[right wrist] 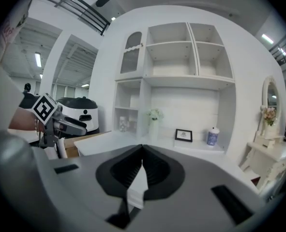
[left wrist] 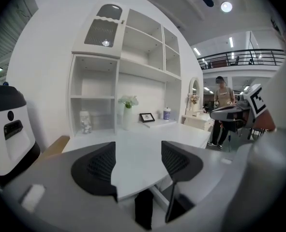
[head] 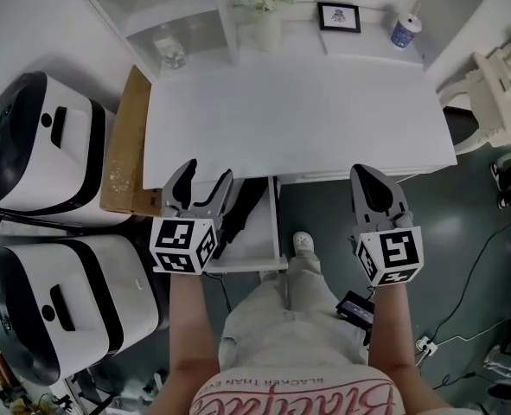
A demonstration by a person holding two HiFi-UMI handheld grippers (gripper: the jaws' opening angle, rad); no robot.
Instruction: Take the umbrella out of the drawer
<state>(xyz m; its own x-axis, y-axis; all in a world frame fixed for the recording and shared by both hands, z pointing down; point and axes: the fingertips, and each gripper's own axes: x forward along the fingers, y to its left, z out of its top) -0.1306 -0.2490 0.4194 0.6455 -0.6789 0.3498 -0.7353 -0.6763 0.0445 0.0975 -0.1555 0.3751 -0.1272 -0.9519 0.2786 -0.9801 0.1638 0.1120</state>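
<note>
Umbrella (head: 240,213), dark and folded, lies lengthwise in the open drawer (head: 259,240) under the front edge of the white desk (head: 298,119). I note my left gripper (head: 207,173) above the drawer's left side with its jaws spread wide; the umbrella sits below their gap and just beside the right jaw (no pad touches it). My right gripper (head: 372,180) hangs well apart at the desk's right, jaws pressed together on nothing.

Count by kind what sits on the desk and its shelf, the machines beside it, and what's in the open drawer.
Vase of flowers: 1
Picture frame: 1
Blue-patterned cup: 1
Glass jar: 1
White-and-black machines: 2
Black umbrella: 1
Total: 7
</note>
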